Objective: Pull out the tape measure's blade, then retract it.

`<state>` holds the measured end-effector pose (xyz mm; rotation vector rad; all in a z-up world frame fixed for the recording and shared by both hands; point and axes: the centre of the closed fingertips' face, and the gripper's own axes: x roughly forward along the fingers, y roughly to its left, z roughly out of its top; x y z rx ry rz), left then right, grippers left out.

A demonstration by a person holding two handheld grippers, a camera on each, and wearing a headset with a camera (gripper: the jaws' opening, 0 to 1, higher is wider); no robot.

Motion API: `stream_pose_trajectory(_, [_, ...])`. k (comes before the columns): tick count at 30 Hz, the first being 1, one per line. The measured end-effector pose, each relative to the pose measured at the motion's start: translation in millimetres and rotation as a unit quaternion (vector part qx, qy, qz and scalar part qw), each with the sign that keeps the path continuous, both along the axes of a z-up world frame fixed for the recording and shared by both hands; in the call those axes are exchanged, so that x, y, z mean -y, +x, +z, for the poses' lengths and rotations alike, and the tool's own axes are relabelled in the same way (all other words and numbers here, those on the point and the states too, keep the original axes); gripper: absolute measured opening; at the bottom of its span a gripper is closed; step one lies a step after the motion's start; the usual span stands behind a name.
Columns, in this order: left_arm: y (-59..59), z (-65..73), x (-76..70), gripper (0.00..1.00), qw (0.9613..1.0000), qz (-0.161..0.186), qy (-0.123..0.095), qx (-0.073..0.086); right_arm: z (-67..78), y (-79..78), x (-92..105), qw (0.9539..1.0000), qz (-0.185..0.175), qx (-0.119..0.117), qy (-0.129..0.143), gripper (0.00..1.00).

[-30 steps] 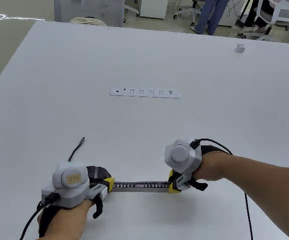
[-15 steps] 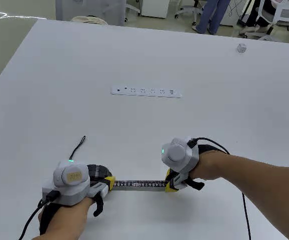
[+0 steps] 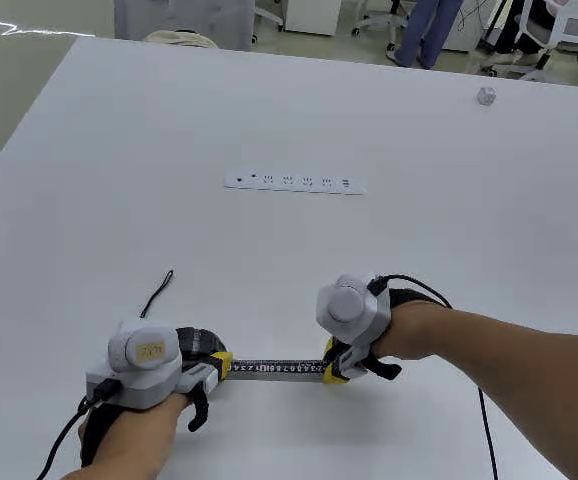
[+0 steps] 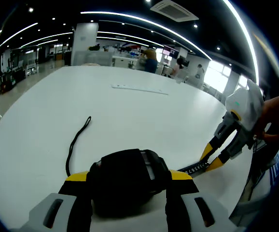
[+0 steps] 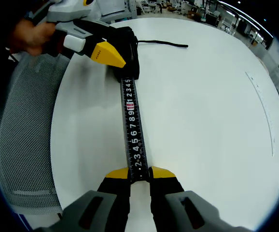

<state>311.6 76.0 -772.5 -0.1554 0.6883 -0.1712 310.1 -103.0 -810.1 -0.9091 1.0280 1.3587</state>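
The black tape measure case [image 4: 126,180] sits between the yellow-tipped jaws of my left gripper [image 4: 130,177], which is shut on it at the table's near left [image 3: 201,362]. Its blade [image 5: 133,127] runs out flat over the white table, numbers up, to my right gripper [image 5: 140,173], shut on the blade's end. In the head view the blade [image 3: 274,369] spans the short gap between the case [image 3: 197,345] and the right gripper [image 3: 331,368]. The case's black wrist strap [image 4: 76,140] trails away on the table.
A white power strip [image 3: 294,183] lies across the middle of the white table [image 3: 419,200]. A small grey object [image 3: 486,95] sits at the far right. Chairs and a person's legs stand beyond the far edge. A cable [image 3: 484,420] runs under the right forearm.
My right gripper has moved left toward the case, and the exposed blade between the two grippers is shorter. The left gripper with the case has stayed put.
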Motion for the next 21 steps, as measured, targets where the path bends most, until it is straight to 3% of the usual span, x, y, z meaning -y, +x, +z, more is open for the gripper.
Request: stream_pose_trajectory(21, [0.6, -0.9, -0.2, 0.58, 1.0, -0.001, -0.005, -0.003, 1.4, -1.5, -15.6, 1.0, 0.006, -0.002, 0.008, 0.14])
